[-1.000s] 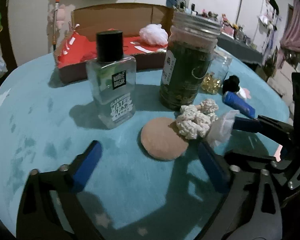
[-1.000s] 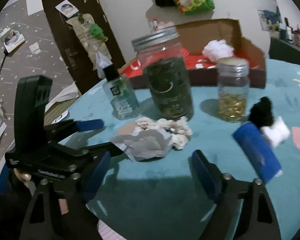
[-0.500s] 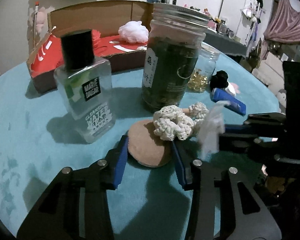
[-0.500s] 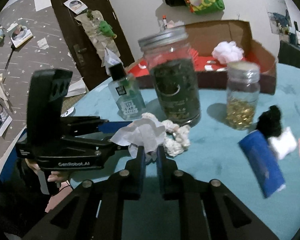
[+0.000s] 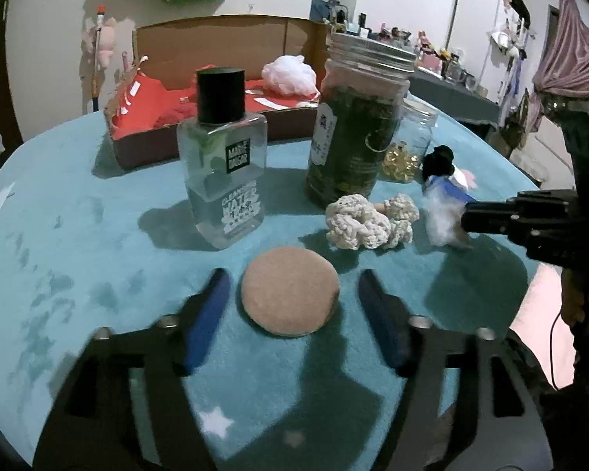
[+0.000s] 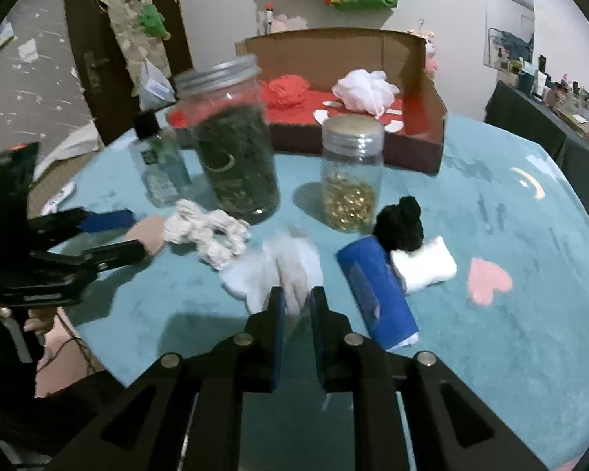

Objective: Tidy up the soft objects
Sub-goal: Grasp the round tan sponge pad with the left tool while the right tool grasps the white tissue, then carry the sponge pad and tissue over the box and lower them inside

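A round tan sponge pad [image 5: 289,291] lies on the teal table between the fingers of my open left gripper [image 5: 292,314], without contact. My right gripper [image 6: 295,302] is shut on a crumpled white tissue [image 6: 290,271] and holds it over the table; the tissue also shows in the left wrist view [image 5: 443,219]. A cream knitted scrunchie [image 5: 367,221] lies behind the pad, also in the right wrist view [image 6: 210,233]. A black scrunchie [image 6: 400,223], a white folded pad [image 6: 424,265] and a blue roll [image 6: 377,290] lie to the right.
A cardboard box [image 5: 200,90] with red lining holds a white mesh puff [image 5: 290,74] at the back. A clear bottle [image 5: 224,172], a tall dark jar [image 5: 353,133] and a small jar of gold capsules [image 6: 349,180] stand mid-table.
My left gripper opened wider and pulled back a little from the tan pad. My right gripper, shut on the tissue, moved right, away from the scrunchie.
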A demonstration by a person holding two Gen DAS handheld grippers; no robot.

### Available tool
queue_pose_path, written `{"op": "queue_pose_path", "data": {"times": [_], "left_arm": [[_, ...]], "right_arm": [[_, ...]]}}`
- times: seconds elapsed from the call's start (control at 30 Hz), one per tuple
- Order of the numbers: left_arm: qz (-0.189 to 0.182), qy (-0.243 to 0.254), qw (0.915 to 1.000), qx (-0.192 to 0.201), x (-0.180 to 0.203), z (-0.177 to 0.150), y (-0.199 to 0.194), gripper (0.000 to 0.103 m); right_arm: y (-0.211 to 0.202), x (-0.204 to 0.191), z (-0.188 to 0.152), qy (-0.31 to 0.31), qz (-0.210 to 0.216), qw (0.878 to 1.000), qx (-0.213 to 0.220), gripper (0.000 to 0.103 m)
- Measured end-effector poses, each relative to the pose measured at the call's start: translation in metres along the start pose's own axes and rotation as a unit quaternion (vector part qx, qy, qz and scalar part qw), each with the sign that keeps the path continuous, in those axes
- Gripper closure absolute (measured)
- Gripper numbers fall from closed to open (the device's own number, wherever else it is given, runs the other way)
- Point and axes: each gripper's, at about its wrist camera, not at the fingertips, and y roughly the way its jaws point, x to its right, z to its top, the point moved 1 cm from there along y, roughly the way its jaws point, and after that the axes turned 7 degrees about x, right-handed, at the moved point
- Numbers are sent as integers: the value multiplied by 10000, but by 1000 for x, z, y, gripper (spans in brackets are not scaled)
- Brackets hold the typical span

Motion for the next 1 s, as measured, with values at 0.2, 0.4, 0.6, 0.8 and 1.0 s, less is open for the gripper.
{"op": "queue_pose_path", "data": {"times": [0.2,0.4,0.6,0.8,1.0], "left_arm": [[73,-82,9999,-73,1,-1,7,33],[227,-83,9997,-82,6,-3,15,33],[406,-33,9992,-1,10,-5,18,42],[579,67,9982,124,17,-8,15,54],[484,74,9985,225,21,-3,6,55]], "right_arm": [[6,-4,-1,-144,-91,9996,220,34],[15,-9,-2,-283,-225,9987,350,34],[24,-15,-7,-357,-283,9981,408,57],[20,-21,-9,-426,-257,9972,559,84],[8,-26,-5,-433,-200,9962,735,85]]}}
